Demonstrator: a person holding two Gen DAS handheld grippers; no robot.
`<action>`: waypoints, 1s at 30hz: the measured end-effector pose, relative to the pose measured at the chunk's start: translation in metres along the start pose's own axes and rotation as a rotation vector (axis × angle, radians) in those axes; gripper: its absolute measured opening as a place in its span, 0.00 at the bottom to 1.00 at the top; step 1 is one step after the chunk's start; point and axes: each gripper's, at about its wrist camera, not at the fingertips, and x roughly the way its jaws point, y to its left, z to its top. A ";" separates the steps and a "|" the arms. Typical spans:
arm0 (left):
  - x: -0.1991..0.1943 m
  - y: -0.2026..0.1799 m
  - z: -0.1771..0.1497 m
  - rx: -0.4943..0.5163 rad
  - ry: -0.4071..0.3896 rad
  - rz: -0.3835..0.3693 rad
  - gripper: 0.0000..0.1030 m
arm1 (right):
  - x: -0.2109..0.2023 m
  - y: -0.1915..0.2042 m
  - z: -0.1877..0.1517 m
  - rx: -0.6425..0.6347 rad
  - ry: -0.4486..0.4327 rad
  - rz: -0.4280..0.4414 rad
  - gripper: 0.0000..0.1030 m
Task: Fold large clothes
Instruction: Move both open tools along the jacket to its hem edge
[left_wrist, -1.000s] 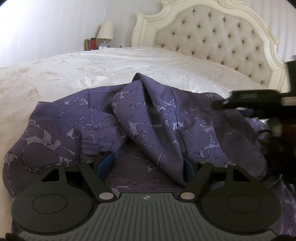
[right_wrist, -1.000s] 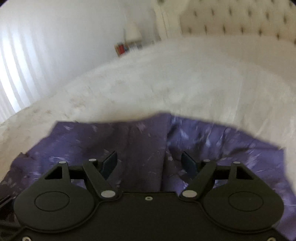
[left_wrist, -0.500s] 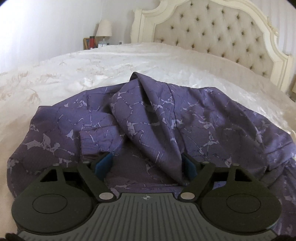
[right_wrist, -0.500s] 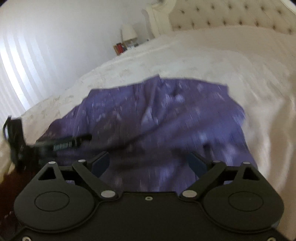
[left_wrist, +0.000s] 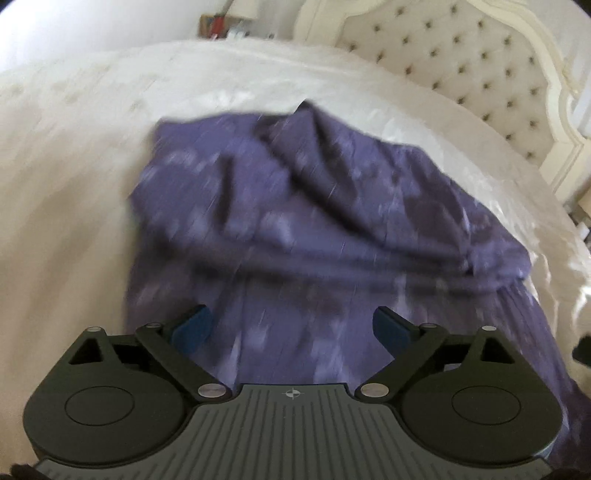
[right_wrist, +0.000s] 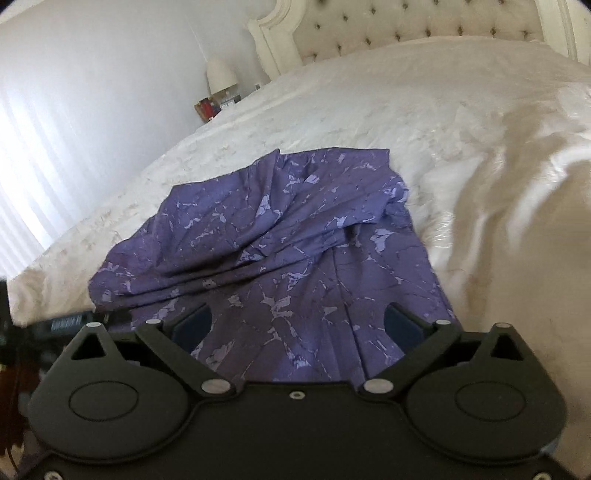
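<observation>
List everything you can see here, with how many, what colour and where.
garment: one, purple patterned, rumpled on the bed
bedspread: one, cream, covering the bed
headboard: one, cream, tufted, far end of the bed
lamp: one, white shade, beside the headboard
books: a few, red and dark, by the lamp
left gripper: one, black, blue pads, open over the garment
right gripper: one, black, open over the garment

A cream bed (right_wrist: 369, 110) with a tufted headboard (left_wrist: 461, 66); beside it a lamp (right_wrist: 220, 74) and red books (right_wrist: 207, 108) against a white wall (right_wrist: 92, 74).
</observation>
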 end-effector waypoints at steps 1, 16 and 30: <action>-0.007 0.003 -0.006 -0.006 0.012 -0.002 0.92 | -0.005 -0.001 0.000 0.001 0.002 0.001 0.99; -0.090 0.016 -0.069 -0.040 0.103 -0.036 0.92 | -0.060 -0.041 0.000 0.035 0.142 -0.081 0.99; -0.129 0.027 -0.093 0.006 0.135 0.116 0.93 | -0.080 -0.032 -0.016 -0.165 0.279 -0.089 0.99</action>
